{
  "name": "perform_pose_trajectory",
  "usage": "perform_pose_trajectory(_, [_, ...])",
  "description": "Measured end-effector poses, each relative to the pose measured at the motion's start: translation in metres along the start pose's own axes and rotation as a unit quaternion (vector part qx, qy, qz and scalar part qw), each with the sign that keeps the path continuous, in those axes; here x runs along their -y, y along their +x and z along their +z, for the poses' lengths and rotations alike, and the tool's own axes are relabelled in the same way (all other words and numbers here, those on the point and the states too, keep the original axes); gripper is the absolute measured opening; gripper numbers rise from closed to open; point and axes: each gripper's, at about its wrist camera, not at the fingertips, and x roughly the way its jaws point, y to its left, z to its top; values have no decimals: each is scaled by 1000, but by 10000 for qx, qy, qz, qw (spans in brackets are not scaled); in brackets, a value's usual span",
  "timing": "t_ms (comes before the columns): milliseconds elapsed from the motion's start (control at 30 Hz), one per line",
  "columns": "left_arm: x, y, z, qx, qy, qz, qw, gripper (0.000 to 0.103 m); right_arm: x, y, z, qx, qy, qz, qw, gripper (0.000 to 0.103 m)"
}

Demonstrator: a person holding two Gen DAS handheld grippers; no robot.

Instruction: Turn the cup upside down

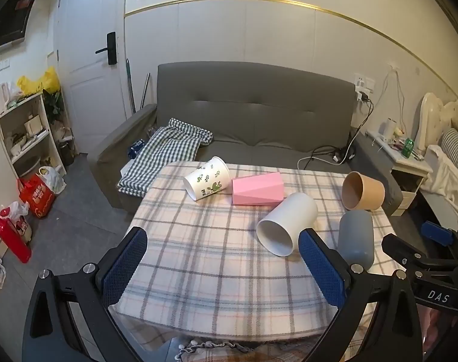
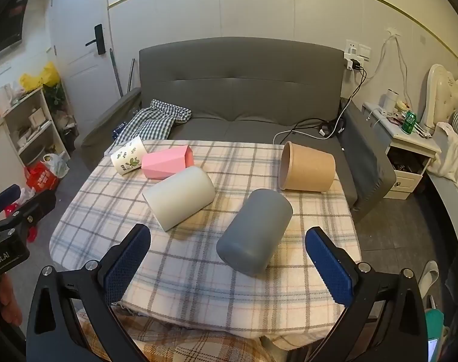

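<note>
Only the left view shows the smooth white cylindrical cup's (image 1: 286, 223) open mouth; both the left gripper (image 1: 222, 267) and right gripper (image 2: 228, 267) gape empty above the table's near edge (image 2: 229, 316).

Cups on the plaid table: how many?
5, all lying sideways: leaf-print white cup far left, pink faceted cup beside it, plain white cup centre, grey cup nearest, brown paper cup far right.

1. The near part of the table (image 1: 198, 271) is bare cloth, so a gripper can pass there.
2. The white cup (image 2: 180, 197) and grey cup (image 2: 254, 230) lie apart, with a gap between.
3. The pink cup (image 2: 165, 163) touches the leafy cup (image 2: 127, 155), blocking that far corner.
</note>
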Motion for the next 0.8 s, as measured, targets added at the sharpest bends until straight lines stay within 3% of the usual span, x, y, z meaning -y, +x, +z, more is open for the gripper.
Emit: perform_pose_trajectory(800, [0,4,-3,-27,-24,-14,10000,103,3,1,2,-25,8,-6,10000,103])
